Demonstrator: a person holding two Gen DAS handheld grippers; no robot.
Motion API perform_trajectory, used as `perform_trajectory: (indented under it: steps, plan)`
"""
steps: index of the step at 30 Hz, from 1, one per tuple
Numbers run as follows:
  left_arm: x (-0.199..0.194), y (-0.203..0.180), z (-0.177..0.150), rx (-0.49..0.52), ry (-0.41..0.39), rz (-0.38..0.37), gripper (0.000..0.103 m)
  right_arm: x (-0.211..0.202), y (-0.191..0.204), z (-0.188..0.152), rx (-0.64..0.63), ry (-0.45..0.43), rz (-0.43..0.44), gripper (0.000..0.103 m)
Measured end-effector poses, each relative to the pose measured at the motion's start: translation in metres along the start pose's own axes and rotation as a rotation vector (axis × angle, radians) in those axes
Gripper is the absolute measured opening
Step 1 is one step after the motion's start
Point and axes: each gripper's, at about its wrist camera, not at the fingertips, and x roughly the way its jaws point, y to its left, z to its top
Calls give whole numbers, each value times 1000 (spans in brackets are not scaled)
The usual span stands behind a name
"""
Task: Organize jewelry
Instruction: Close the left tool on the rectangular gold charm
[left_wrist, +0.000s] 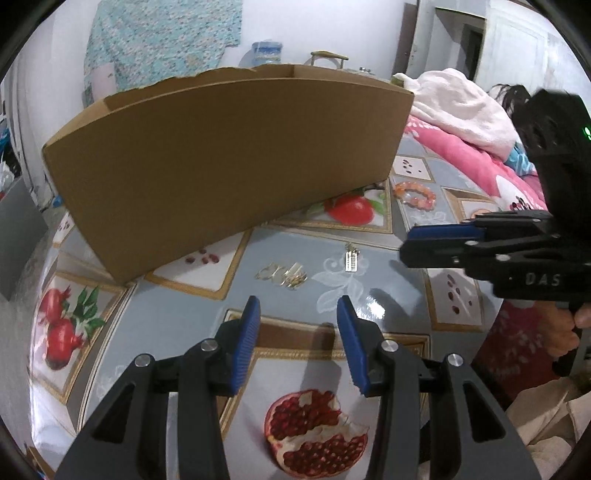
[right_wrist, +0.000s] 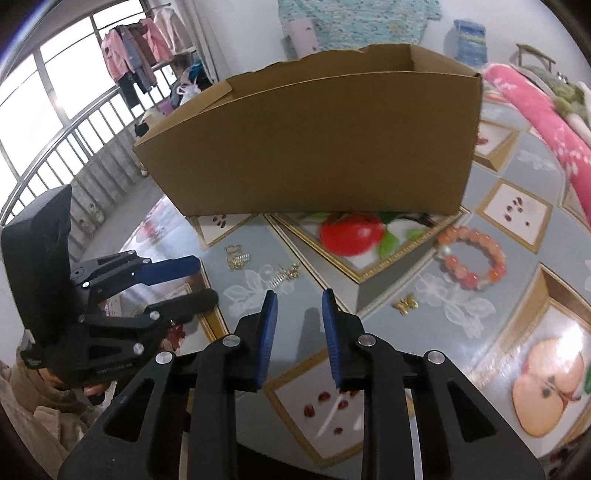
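The jewelry lies loose on the counter (left_wrist: 369, 306), on a glossy fruit-print cover in front of a tall open cardboard box (left_wrist: 229, 162). Nearest the box's left end is a tangle of gold earrings (left_wrist: 282, 276); just to its right lies a small silver earring (left_wrist: 351, 258). A pink bead bracelet (right_wrist: 471, 256) sits off to the right, close to the box's near right corner, and a little gold butterfly piece (right_wrist: 405, 304) lies on the counter in front of it.

The left claw (left_wrist: 298, 325) hangs over the counter short of the gold tangle, its blue pads apart with nothing between them. The right claw (right_wrist: 298, 315) is also empty, its pads standing a little closer together, above bare cover with the silver earring just ahead.

All of this looks very light and small. The earrings are thin, hard and likely to skate on the shiny cover, so the pads probably need to come down almost touching the surface and pinch across the bulk of each piece; hooks in the gold heap may snag and lift together. The bracelet seems easiest: firm round beads on a flexible loop, best taken across one side of the ring so the rest dangles.

The box wall stands high, so anything picked up must be raised well clear of its rim before going in. There is open counter between the pieces, but the two claws are near each other around the earrings, and pink bedding (left_wrist: 469, 155) crowds the far right edge.
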Motion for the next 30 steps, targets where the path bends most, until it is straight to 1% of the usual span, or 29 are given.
perform_trajectory:
  steps: [6, 9, 14, 16, 20, 23, 28, 30]
  plan:
    - [3, -6, 8, 44, -28, 1, 41, 6, -5, 6, 9, 8, 12, 21]
    - [8, -5, 13, 45, -22, -3, 35, 8, -6, 7, 9, 11, 21, 20]
    - [14, -2, 20, 56, -17, -9, 21, 8, -9, 5, 14, 20, 27, 19]
    - [15, -1, 24, 57, -22, -22, 18, 8, -11, 5, 22, 23, 31, 19]
    - [20, -1, 29, 61, -15, -56, 18, 5, -14, 4, 32, 20, 41, 19]
    - [28, -1, 29, 63, 18, -58, 18, 4, -16, 6, 35, 19, 45, 19]
    - [25, 1, 27, 30, 41, -102, 17, 2, -20, 7, 44, 14, 49, 19]
    - [22, 0, 25, 32, 55, -115, 17, 2, -21, 7, 49, 12, 49, 19]
